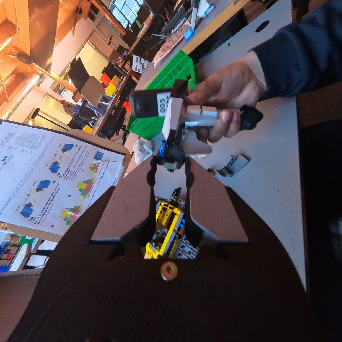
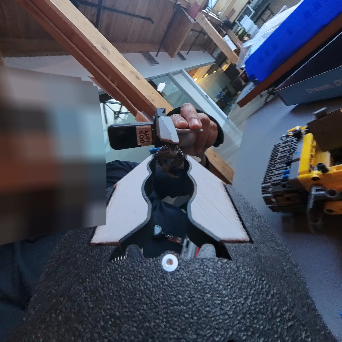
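A small assembly with a black gear, a blue pin and grey parts is held in the air between both grippers, which face each other. My left gripper has its tips closed on the assembly's near end. My right gripper has its tips closed on the gear from the opposite side. A hand holds the right gripper, and another hand holds the left one. A yellow tracked model stands on the grey table below the left fingers. It also shows in the right wrist view.
A green bin stands at the table's far side, with crumpled white plastic near it. An instruction sheet on a board stands at the left. Small grey loose parts lie on the table. A blue bin is far off.
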Available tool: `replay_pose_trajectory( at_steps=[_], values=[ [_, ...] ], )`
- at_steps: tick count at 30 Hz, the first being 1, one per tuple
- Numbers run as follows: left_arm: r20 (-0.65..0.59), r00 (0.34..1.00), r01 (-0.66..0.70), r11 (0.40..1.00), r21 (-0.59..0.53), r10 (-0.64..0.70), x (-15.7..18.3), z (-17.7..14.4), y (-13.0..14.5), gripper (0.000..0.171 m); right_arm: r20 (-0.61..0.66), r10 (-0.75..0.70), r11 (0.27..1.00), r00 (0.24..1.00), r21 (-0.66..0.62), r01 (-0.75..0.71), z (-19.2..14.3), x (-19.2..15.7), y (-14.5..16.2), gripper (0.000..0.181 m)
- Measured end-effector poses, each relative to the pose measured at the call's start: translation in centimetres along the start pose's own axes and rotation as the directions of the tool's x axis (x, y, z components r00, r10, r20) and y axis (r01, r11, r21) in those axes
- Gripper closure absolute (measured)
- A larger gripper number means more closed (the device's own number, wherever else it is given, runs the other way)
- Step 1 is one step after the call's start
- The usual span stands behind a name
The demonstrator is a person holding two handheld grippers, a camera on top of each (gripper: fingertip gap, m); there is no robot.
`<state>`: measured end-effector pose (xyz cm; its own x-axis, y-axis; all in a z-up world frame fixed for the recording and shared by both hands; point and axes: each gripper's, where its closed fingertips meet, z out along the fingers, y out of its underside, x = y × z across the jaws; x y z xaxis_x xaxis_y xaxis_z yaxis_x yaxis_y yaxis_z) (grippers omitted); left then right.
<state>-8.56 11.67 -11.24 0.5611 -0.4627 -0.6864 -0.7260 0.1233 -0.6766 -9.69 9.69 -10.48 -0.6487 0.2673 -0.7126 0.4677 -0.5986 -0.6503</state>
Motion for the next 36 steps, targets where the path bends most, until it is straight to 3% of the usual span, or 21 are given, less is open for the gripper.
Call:
replay_pose_trajectory(
  at_steps=[1, 5, 9, 14, 17, 20, 22, 27, 32, 36],
  values=[
    [0.003, 1.000, -0.004, 1.000, -0.018, 0.004, -0.1, 0.1, 0.3, 0.144, -0.052, -0.031, 0.999, 0.998, -0.010, 0.030, -0.2, 0.4, -0.1, 0.151],
    [-0.006, 0.999, 0.033, 0.996, -0.078, -0.033, -0.2, 0.5, 1.9, 0.144, -0.330, -0.228, 0.972, 0.916, -0.123, 0.198, -1.9, 2.6, -0.4, 0.144],
    [-0.004, 0.995, 0.100, 0.987, -0.123, -0.102, -0.6, 0.8, 3.3, 0.144, -0.509, -0.446, 0.895, 0.736, -0.263, 0.360, -3.0, 3.2, -1.3, 0.146],
    [-0.010, 0.998, 0.059, 0.972, -0.226, -0.063, -0.2, 0.9, 5.0, 0.144, -0.505, -0.651, 0.759, 0.567, -0.398, 0.516, -1.5, 1.2, -1.7, 0.149],
    [-0.022, 0.999, 0.036, 0.971, -0.234, -0.043, 0.3, 1.1, 4.8, 0.144, -0.498, -0.769, 0.638, 0.401, -0.557, 0.531, -1.1, 2.2, -0.9, 0.151],
    [-0.029, 0.999, 0.018, 0.971, -0.240, -0.026, 0.6, 1.2, 4.8, 0.144, -0.465, -0.858, 0.508, 0.220, -0.698, 0.505, -1.4, 3.5, -0.5, 0.164],
    [-0.032, 0.999, 0.002, 0.967, -0.255, -0.010, 0.6, 1.2, 5.0, 0.144, -0.429, -0.892, 0.440, 0.142, -0.753, 0.489, -1.4, 3.8, -0.4, 0.173],
    [-0.055, 0.998, -0.006, 0.965, -0.261, -0.009, 1.0, 1.2, 5.1, 0.145, -0.368, -0.927, 0.353, 0.068, -0.802, 0.482, -1.3, 4.0, -0.1, 0.173],
    [-0.068, 0.997, 0.005, 0.969, -0.249, -0.023, 1.2, 1.2, 4.9, 0.145, -0.349, -0.934, 0.334, 0.071, -0.792, 0.511, -1.2, 3.7, 0.0, 0.179],
    [-0.058, 0.993, 0.094, 0.979, -0.182, -0.106, 0.7, 0.9, 3.9, 0.144, -0.356, -0.930, 0.343, 0.090, -0.754, 0.560, -1.4, 2.9, -0.5, 0.179]
  ],
)
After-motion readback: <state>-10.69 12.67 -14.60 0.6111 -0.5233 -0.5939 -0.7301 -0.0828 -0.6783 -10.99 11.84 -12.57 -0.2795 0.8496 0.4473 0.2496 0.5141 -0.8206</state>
